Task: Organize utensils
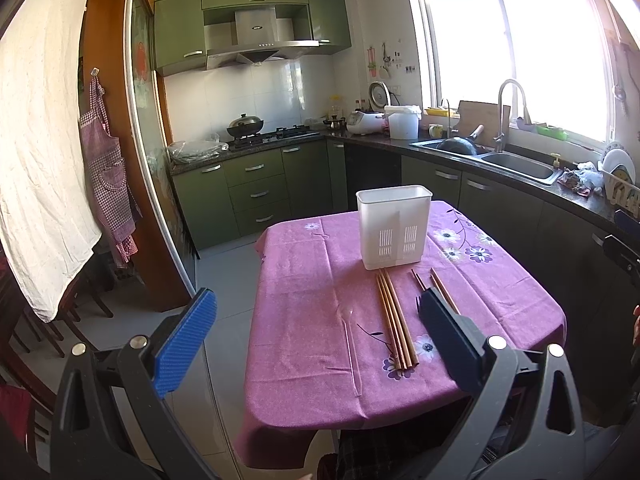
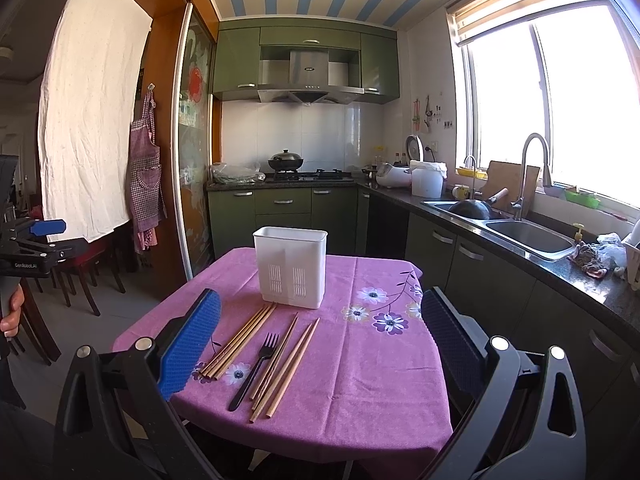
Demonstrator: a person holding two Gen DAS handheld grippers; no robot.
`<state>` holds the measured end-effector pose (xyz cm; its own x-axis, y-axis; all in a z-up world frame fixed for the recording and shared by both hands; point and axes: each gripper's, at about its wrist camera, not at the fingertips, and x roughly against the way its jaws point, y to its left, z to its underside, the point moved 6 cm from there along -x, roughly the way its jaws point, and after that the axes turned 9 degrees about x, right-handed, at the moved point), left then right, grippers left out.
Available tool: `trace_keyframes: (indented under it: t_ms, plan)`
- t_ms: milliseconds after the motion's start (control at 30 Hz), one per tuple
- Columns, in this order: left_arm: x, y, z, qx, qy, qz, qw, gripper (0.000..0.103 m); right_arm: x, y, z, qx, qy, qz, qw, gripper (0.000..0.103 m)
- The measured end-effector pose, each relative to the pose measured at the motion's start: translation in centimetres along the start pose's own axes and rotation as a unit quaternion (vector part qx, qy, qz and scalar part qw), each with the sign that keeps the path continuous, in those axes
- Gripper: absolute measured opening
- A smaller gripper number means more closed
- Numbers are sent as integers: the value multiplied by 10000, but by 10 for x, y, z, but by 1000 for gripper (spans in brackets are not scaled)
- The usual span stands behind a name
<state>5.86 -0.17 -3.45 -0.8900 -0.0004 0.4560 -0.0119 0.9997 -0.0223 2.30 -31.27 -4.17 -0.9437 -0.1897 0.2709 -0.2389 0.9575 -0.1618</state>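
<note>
1. Left wrist view: the left gripper [image 1: 316, 312] is spread wide and grasps nothing, hanging above the near left part of the table under a purple flowered tablecloth [image 1: 304, 280]. Its blue ribbed left finger pad [image 1: 186, 340] lies off the table edge, over the floor.
2. The white plastic utensil holder with slotted vents [image 1: 394, 227] stands upright toward the table's far side. Its inside is not visible from here.
3. A tight bundle of wooden chopsticks [image 1: 394, 316] lies flat just in front of the holder, far tips close to its base.
4. A further group of loose wooden chopsticks [image 1: 442, 290] lies to the right, mostly hidden behind the dark right finger.
5. A clear plastic spoon [image 1: 349, 344] lies left of the bundle; it is faint against the cloth and hard to make out.
6. Right wrist view: the right gripper [image 2: 320, 328] is likewise fully released and empty, above the near edge of the table.
7. Here the bundle [image 2: 240, 342] lies left, a black plastic fork [image 2: 256, 368] beside it, and the loose chopsticks [image 2: 286, 364] fanned to the fork's right, one close against it.
8. The holder [image 2: 291, 266] stands beyond them; the clear spoon cannot be made out in this view.
9. At the left edge, the other gripper [image 2: 48, 227] is partly cut off, held by a hand [image 2: 12, 312] of which only fingers show.
</note>
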Motion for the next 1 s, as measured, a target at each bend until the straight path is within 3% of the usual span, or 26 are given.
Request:
trace_keyframes:
  t_ms: [1000]
  plan:
    - [-3, -2, 3, -26, 21, -2, 10000, 97, -5, 2, 6, -7, 49, -12, 10000, 99]
